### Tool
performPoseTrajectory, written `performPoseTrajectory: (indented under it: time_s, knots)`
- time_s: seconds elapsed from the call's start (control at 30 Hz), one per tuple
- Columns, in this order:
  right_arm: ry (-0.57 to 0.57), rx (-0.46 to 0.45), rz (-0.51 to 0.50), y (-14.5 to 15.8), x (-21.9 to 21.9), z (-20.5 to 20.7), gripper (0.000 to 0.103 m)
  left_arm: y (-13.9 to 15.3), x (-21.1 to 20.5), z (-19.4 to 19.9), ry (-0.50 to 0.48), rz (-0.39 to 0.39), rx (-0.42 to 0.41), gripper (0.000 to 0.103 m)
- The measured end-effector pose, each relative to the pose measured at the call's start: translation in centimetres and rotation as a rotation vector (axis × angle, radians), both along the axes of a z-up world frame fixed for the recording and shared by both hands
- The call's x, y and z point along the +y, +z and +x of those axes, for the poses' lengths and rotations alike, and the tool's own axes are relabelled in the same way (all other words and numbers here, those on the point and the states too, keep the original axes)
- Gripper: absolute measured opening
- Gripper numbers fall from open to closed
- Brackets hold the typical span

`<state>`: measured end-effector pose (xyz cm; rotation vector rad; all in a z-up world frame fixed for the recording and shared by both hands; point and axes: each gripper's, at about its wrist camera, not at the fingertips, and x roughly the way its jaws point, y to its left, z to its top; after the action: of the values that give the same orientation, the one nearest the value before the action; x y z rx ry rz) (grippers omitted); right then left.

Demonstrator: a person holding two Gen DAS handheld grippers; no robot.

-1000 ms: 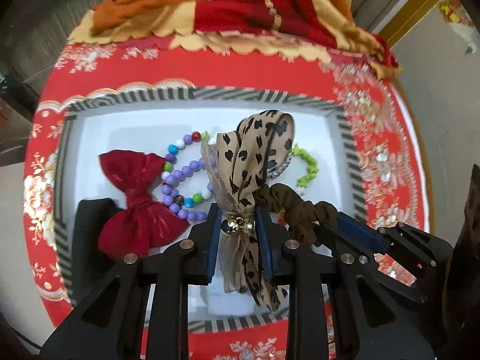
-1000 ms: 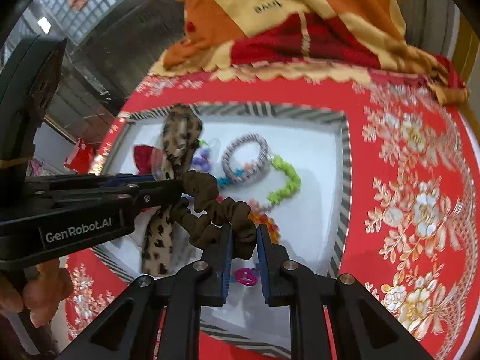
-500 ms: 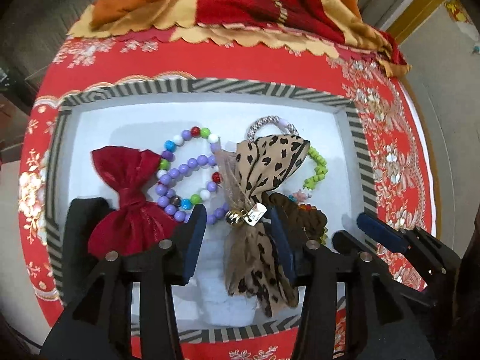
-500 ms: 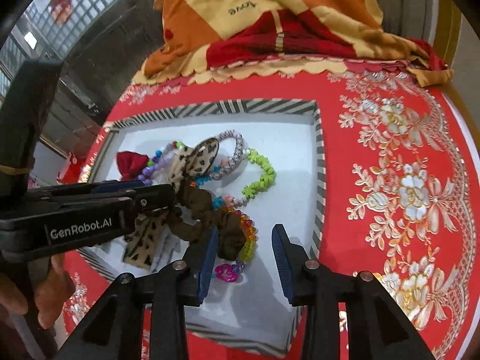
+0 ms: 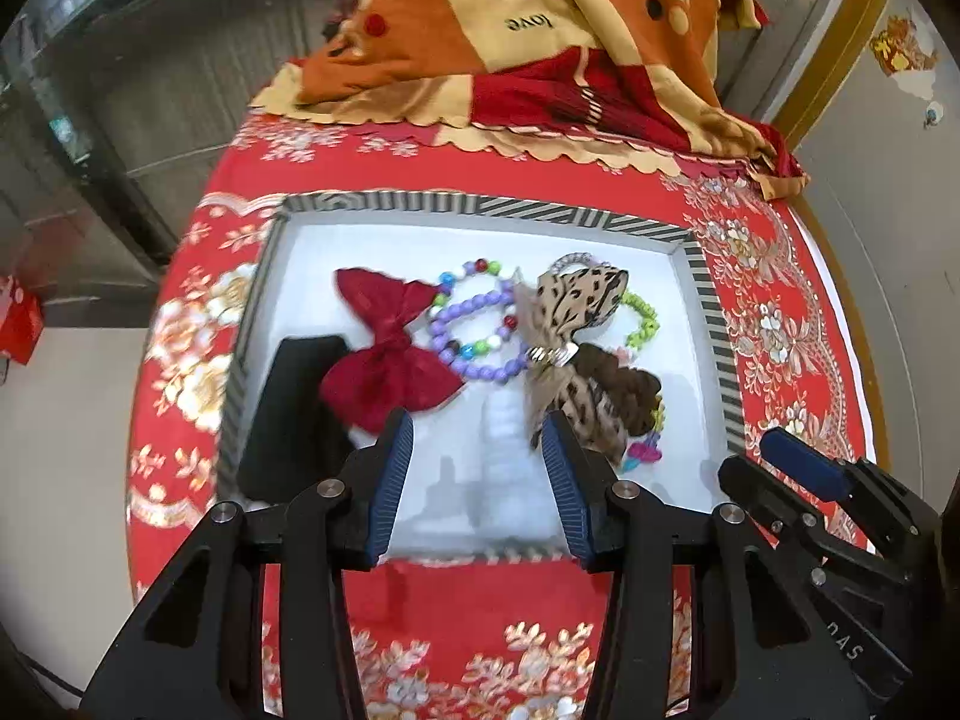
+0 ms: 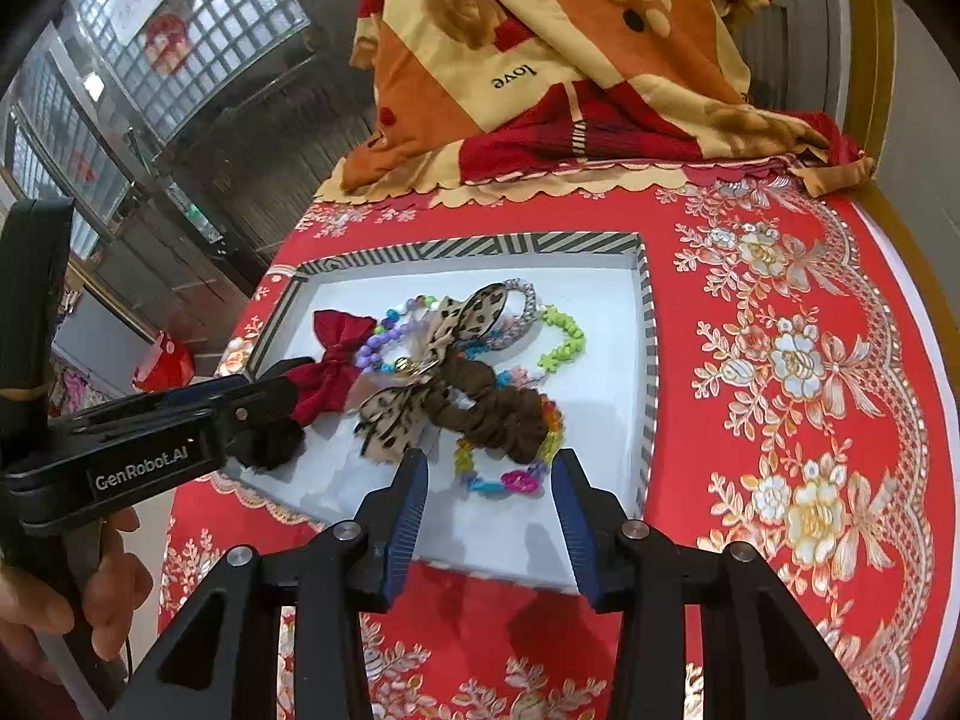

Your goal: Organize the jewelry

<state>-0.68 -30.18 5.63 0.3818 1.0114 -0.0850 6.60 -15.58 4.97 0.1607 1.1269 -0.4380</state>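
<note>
A white tray with a striped rim (image 5: 480,204) (image 6: 480,243) holds the jewelry. In it lie a red bow (image 5: 390,360), a purple bead bracelet (image 5: 480,371), a leopard-print bow (image 5: 576,306) (image 6: 468,318), a brown scrunchie (image 5: 618,378) (image 6: 498,414), a green bracelet (image 5: 645,324) and a multicolour bracelet (image 6: 516,480). My left gripper (image 5: 477,426) hangs open above the tray's near side, with nothing between its fingers. My right gripper (image 6: 491,465) is over the near right part, jaws opening, gripping nothing; the scrunchie lies free below.
A black soft item (image 5: 294,402) lies at the tray's left end. The tray sits on a red floral tablecloth (image 5: 480,618). An orange and red blanket (image 5: 540,60) is piled at the table's far edge. A hand (image 6: 102,588) holds the left gripper's handle.
Both grippers have opened, letting go of the leopard bow and the brown scrunchie, which now lie in the tray. Both have drawn back and up from the tray.
</note>
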Motion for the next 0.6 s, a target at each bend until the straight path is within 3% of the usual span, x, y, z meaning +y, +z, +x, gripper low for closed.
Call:
performPoseTrajectory:
  time_s: [0.43,0.47,0.53,0.6]
  knots:
    - [0.022,-0.023,-0.016,1.1,3.4,-2.5,0.043,1.5,4.4,-4.4,0.076,-0.006,-0.059,0.044]
    - [0.023,-0.026,-0.018,1.3,3.7,-2.6,0.044,1.6,4.6,-4.6,0.080,-0.006,-0.064,0.044]
    - [0.026,-0.028,-0.024,1.6,4.1,-2.7,0.060,1.8,5.1,-5.0,0.089,-0.005,-0.073,0.044]
    - [0.029,-0.037,-0.028,1.9,4.5,-2.9,0.063,2.1,5.6,-5.4,0.099,-0.013,-0.081,0.044]
